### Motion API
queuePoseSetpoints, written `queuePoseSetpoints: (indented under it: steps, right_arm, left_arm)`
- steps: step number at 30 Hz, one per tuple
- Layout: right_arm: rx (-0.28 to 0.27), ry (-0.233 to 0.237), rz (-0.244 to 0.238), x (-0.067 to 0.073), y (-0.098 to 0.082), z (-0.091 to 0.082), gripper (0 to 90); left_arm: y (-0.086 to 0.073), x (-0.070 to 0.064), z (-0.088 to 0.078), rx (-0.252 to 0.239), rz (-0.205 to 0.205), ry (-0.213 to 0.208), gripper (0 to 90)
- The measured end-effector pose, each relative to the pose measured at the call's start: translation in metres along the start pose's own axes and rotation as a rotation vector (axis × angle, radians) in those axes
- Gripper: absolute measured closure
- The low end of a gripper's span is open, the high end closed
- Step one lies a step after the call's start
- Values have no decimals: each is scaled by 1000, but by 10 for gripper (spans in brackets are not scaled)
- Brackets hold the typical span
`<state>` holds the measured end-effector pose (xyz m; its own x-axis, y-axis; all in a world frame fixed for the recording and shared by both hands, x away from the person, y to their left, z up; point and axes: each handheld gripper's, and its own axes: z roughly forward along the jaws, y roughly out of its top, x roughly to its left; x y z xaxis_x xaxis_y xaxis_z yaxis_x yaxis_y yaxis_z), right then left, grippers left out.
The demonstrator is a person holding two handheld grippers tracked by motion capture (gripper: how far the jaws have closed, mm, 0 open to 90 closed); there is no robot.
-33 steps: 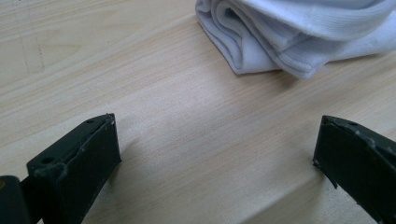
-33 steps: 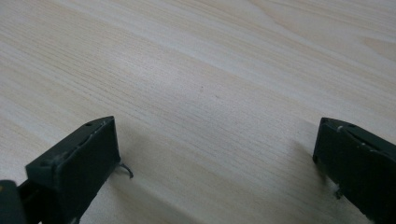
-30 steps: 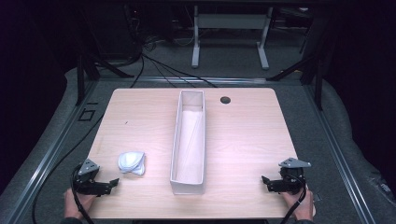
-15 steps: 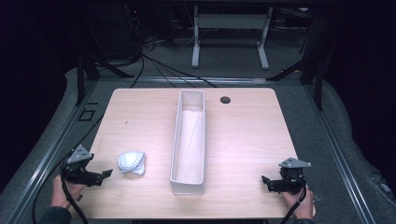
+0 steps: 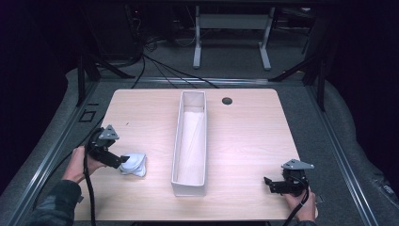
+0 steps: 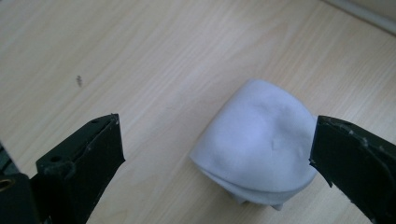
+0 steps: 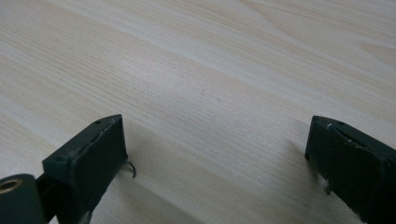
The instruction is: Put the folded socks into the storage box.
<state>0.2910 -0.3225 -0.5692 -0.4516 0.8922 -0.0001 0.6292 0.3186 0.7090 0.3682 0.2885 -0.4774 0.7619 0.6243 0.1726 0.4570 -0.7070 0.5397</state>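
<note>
Soft rounded white cloth bundle [image 6: 259, 151] on the pale wood-grain table [image 5: 244, 136], near left, between the left gripper's [image 5: 123, 159] parted jaws, long narrow white box [image 5: 190, 141] centre, right gripper [image 5: 269, 183] gaping, near right.

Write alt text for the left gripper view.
A balled-up white cloth lies on a light wooden table, between the left gripper's two open black jaws. The cloth sits closer to the jaw at the right of the view, at or very near its edge.

High view down over the whole table [image 5: 244, 136]; gripper views close, sharing its wood.
</note>
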Motion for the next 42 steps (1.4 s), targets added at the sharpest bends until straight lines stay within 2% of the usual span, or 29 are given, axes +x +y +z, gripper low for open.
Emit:
queuePoseSetpoints:
  steps: [2,4,7,12,16,17,21,30,34,42]
  right_arm:
    - [-5,-1,0,0,0,0,54]
    - [-13,-1,2,0,0,1,55]
    - [-13,-2,2,0,0,1,58]
    - [-16,2,2,0,0,1,64]
    - [-16,2,2,0,0,1,65]
    - [-18,0,0,0,0,1,66]
    - [-16,-1,-1,0,0,0,68]
    - [-18,-1,-1,0,0,0,71]
    - [-19,-4,-1,0,-1,0,73]
    - [-19,-6,1,0,-1,0,75]
  left_arm:
    - [2,-3,10,40,39,-12,42]
    - [3,-7,23,75,58,-36,73]
    - [2,-9,31,96,66,-49,99]
    - [-3,-10,45,114,48,-109,166]
    - [-5,-9,47,112,36,-137,195]
    - [-5,-9,47,109,31,-156,218]
    - [-6,-11,48,117,38,-155,246]
    - [-4,-18,49,177,89,-140,253]
    - [-5,-17,51,179,84,-156,260]
    - [-6,-20,49,174,82,-174,383]
